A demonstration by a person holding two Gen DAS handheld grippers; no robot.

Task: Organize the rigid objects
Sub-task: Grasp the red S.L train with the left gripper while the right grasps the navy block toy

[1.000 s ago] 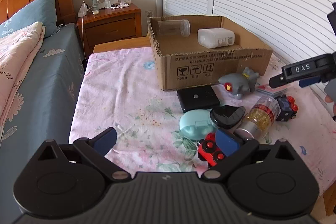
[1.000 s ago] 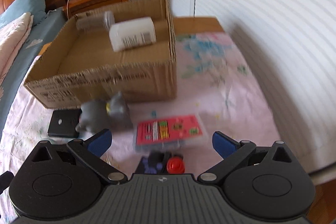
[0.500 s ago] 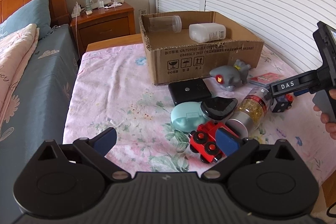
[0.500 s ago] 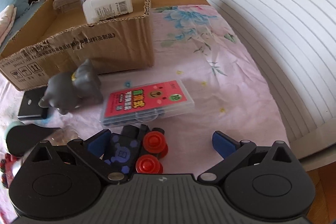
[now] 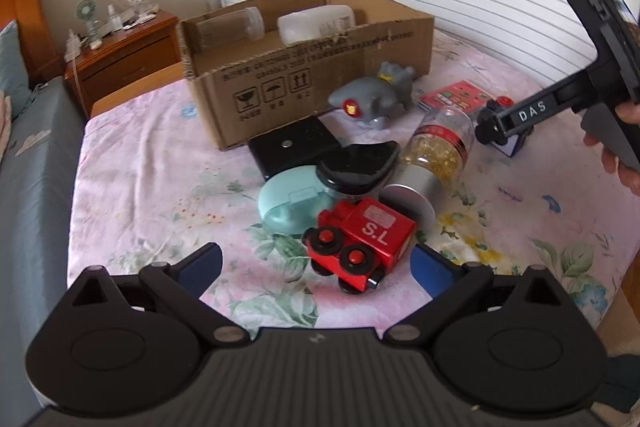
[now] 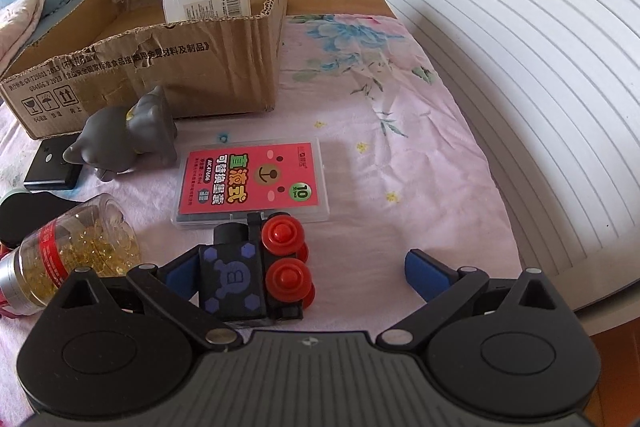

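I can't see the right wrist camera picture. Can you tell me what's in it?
The open right gripper hovers low over a black toy train car with red wheels on a pink flowered cloth. Beyond it lie a red pen refill case, a grey toy animal and a cardboard box.

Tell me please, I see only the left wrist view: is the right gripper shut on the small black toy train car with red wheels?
Observer: No. In the right wrist view the right gripper is open; the black toy train car with red wheels lies between its fingers, close to the left one.
Operator: Is anything just beyond the car?
Observer: Yes, a flat clear plastic case with a pink label lies on the flowered pink cloth, right behind it.
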